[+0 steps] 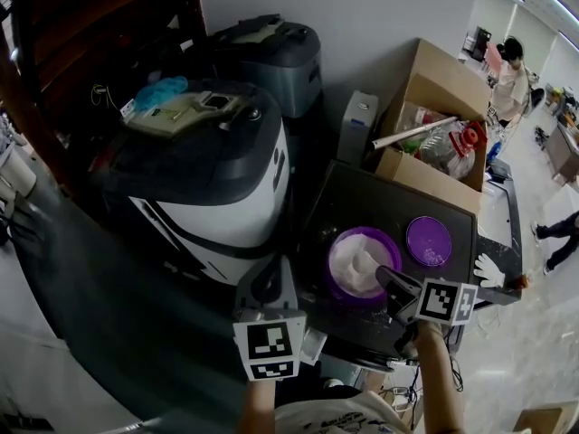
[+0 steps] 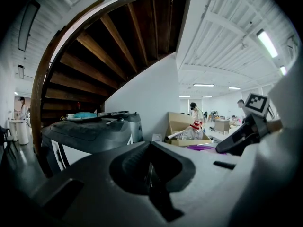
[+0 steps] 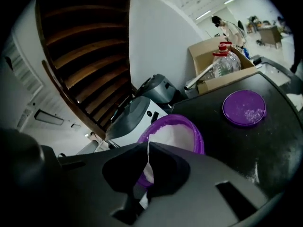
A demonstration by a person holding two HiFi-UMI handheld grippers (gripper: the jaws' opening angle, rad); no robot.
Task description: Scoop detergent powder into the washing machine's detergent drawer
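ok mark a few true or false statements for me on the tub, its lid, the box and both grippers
1. The round purple tub of white powder stands open. True.
2. The flat purple lid lies on the washing machine. False: it lies on the black table, to the tub's right in the head view.
3. The right gripper is shut on a thin white scoop over the tub. True.
4. The left gripper has its jaws wide apart. False: they are together, with nothing seen between them.
5. The brown cardboard box is empty. False: it holds a clear plastic bottle with a red cap.
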